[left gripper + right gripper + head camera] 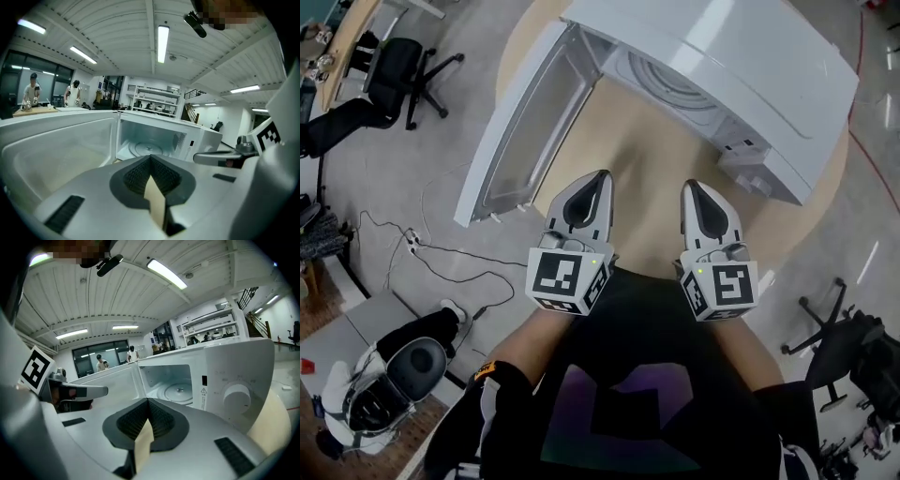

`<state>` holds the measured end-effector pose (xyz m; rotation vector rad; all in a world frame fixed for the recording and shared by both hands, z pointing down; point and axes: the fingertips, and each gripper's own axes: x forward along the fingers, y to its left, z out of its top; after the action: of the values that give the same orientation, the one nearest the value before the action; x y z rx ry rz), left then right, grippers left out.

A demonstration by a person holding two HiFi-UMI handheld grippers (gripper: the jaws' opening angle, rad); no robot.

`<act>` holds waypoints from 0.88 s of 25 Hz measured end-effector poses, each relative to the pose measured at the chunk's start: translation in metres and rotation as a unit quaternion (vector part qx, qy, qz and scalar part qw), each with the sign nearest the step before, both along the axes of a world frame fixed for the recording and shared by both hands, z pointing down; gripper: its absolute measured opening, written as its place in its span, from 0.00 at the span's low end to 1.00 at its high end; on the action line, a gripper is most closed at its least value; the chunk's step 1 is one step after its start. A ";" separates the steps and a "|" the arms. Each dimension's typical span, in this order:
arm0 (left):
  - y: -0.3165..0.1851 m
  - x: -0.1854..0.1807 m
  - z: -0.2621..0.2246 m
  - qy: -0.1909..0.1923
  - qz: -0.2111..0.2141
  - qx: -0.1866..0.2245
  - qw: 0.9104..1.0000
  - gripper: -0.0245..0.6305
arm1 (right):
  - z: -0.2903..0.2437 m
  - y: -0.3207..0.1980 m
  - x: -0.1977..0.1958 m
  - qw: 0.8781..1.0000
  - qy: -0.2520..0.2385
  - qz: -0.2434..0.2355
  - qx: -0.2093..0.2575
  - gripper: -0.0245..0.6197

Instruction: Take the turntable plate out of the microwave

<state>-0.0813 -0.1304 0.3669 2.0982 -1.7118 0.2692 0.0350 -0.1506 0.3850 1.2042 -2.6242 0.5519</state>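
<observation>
Turntable plate (668, 80) lies flat on the cavity floor of the microwave (750, 66), at the far side of the round table (647, 178), w/ the door (520, 131) swung wide to the left. Left gripper (604, 175) & right gripper (690, 186) sit side by side at the near edge, tips aimed far toward the opening, well apart from the plate, which lies straight ahead. Both are clenched tip-to-tip w/ nothing btwn them, so they'd need to spread before any grab. Plate's a disc, so no long axis; only its near rim looks reachable thru the opening. The opening faces near-left, so the left gripper looks squarer to it. The right one sits toward the control-panel side w/ the dial (236, 399). Neither's clearly nearer, imo. Plate looks like clear glass w/ moulded concentric rings & a centre hub: smooth, prob. slippery. Microwave shell's glossy white, table's pale wood, jaw pads (136, 176) dark & ribbed.
</observation>
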 end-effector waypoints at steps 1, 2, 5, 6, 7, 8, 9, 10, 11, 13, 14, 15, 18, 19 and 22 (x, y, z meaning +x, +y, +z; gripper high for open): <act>-0.007 -0.002 0.000 0.009 0.013 -0.004 1.000 0.11 | -0.002 -0.001 -0.003 1.000 0.005 0.014 -0.003 0.06; -0.013 -0.004 0.000 0.020 0.025 -0.008 0.999 0.11 | -0.004 -0.002 -0.006 1.000 0.011 0.027 -0.007 0.06; -0.028 -0.012 0.005 0.055 0.054 -0.026 0.997 0.11 | -0.009 -0.005 -0.017 0.998 0.026 0.060 -0.014 0.06; -0.034 -0.013 0.009 0.072 0.061 -0.035 0.995 0.11 | -0.010 -0.006 -0.020 0.997 0.030 0.067 -0.014 0.06; -0.039 -0.015 0.013 0.092 0.066 -0.046 0.993 0.11 | -0.011 -0.007 -0.023 0.997 0.034 0.074 -0.015 0.06; -0.043 -0.017 0.017 0.114 0.070 -0.059 0.989 0.11 | -0.012 -0.008 -0.026 0.996 0.038 0.080 -0.015 0.06; -0.048 -0.018 0.021 0.137 0.073 -0.071 0.985 0.11 | -0.012 -0.008 -0.030 0.995 0.041 0.085 -0.016 0.06; -0.052 -0.020 0.024 0.158 0.076 -0.080 0.981 0.11 | -0.012 -0.008 -0.033 0.995 0.044 0.090 -0.018 0.06; -0.056 -0.020 0.025 0.175 0.080 -0.087 0.977 0.11 | -0.012 -0.009 -0.035 0.994 0.047 0.095 -0.019 0.06; -0.065 -0.018 0.027 0.202 0.092 -0.095 0.970 0.11 | -0.011 -0.013 -0.036 0.992 0.053 0.108 -0.022 0.06; -0.069 -0.016 0.028 0.211 0.099 -0.096 0.968 0.11 | -0.011 -0.015 -0.036 0.991 0.056 0.116 -0.022 0.06; -0.074 -0.016 0.029 0.219 0.104 -0.098 0.965 0.11 | -0.012 -0.017 -0.036 0.990 0.058 0.124 -0.022 0.06; -0.084 -0.019 0.036 0.240 0.109 -0.110 0.958 0.11 | -0.014 -0.019 -0.044 0.988 0.059 0.141 -0.025 0.06; -0.087 -0.020 0.038 0.247 0.109 -0.114 0.956 0.11 | -0.014 -0.019 -0.048 0.987 0.058 0.144 -0.029 0.06; -0.096 -0.020 0.043 0.269 0.108 -0.122 0.949 0.11 | -0.010 -0.020 -0.056 0.987 0.056 0.146 -0.041 0.06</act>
<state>-0.1013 -0.2261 0.4103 1.9402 -1.0759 -0.0328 -0.0212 -0.1701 0.3746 1.5560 -2.3247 0.6147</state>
